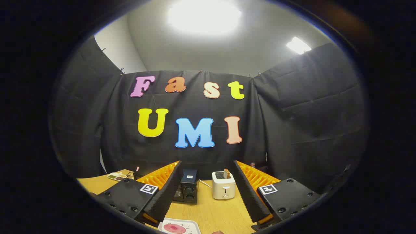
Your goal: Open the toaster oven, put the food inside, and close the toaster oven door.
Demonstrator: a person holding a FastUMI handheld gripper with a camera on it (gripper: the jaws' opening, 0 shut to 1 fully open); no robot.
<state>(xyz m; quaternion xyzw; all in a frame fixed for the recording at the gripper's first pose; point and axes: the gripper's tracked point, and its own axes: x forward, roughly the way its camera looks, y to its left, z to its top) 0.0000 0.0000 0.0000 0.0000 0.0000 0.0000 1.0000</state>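
Fingers [206, 191] spread apart above the wooden table [217, 211]; beyond them stand a small black toaster oven [188, 186] and a white pop-up toaster [223, 186], a white tray [182, 226] nearer.

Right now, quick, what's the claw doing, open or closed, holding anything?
Claw: open, fingers spread wide, nothing between them; black toaster oven and white toaster sit on the table beyond the fingertips.

The gripper [208, 191] is held level and pointed forward, its two fingers [169, 191] spread wide apart with nothing pressed between them, tips reaching ahead.
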